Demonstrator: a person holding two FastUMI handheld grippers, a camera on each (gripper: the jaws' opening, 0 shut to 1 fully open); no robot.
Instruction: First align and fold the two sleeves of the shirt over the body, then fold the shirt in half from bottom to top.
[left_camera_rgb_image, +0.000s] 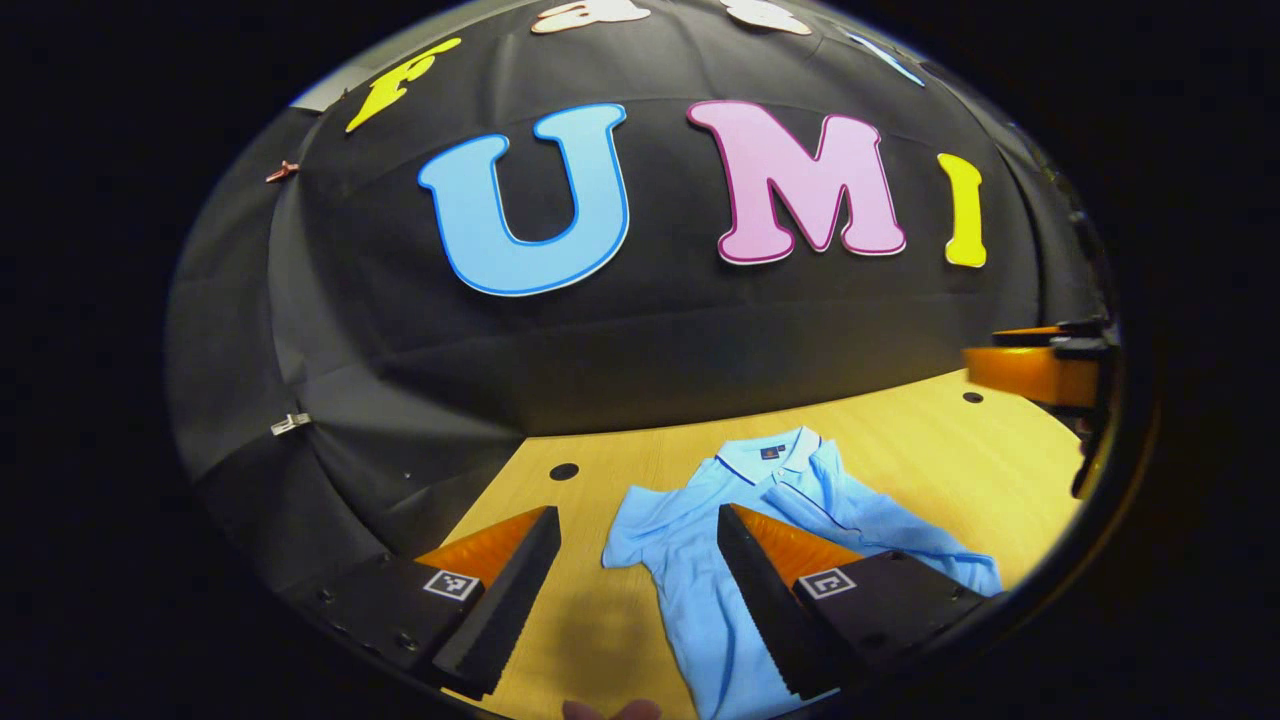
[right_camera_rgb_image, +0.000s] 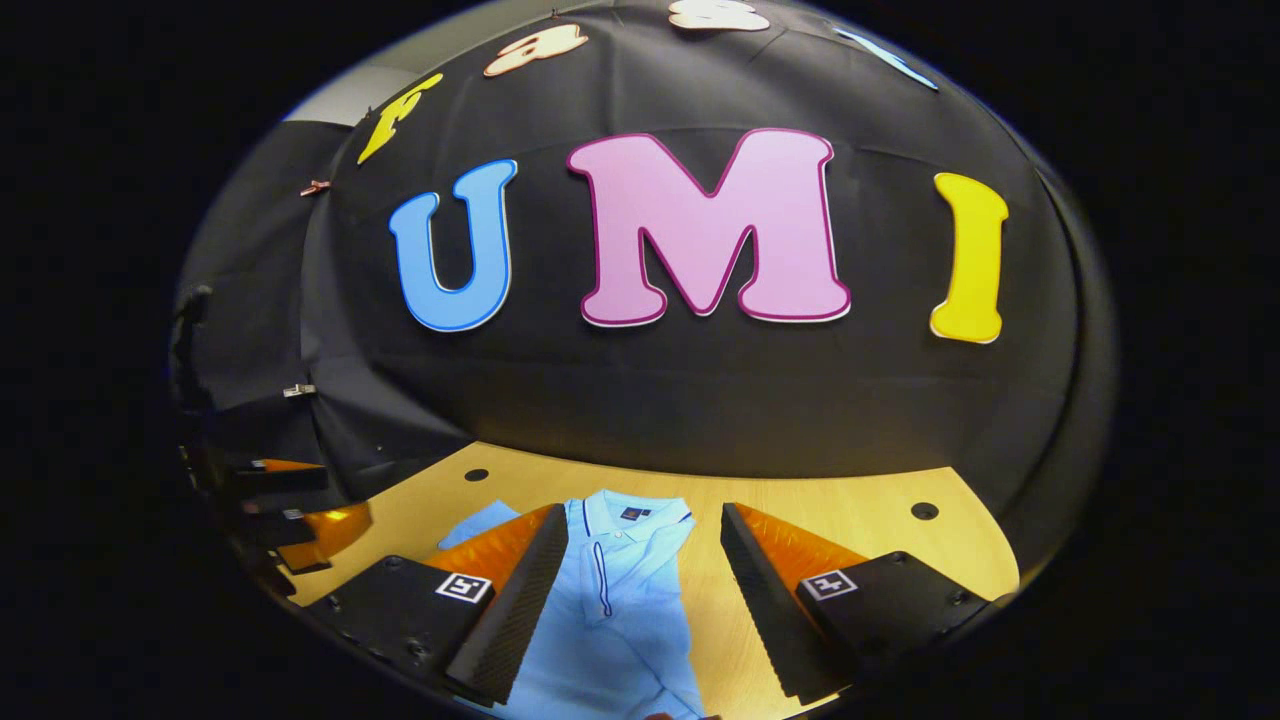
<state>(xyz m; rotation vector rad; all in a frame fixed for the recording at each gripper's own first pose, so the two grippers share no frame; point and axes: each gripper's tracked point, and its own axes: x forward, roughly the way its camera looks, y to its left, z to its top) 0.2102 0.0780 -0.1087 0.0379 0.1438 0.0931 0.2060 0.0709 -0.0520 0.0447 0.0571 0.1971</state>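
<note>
The shirt (left_camera_rgb_image: 700, 560) in the lower middle of the left gripper view is soft, matt woven cloth, lightly creased, with a ribbed-looking collar (left_camera_rgb_image: 790, 455). The bench (left_camera_rgb_image: 930, 470) under it is smooth pale wood with a faint grain and a low sheen. The left hand-held gripper (left_camera_rgb_image: 640, 590) has fingers (left_camera_rgb_image: 500, 610) faced with rough, ridged matt padding, beside glossy plastic shells.
</note>
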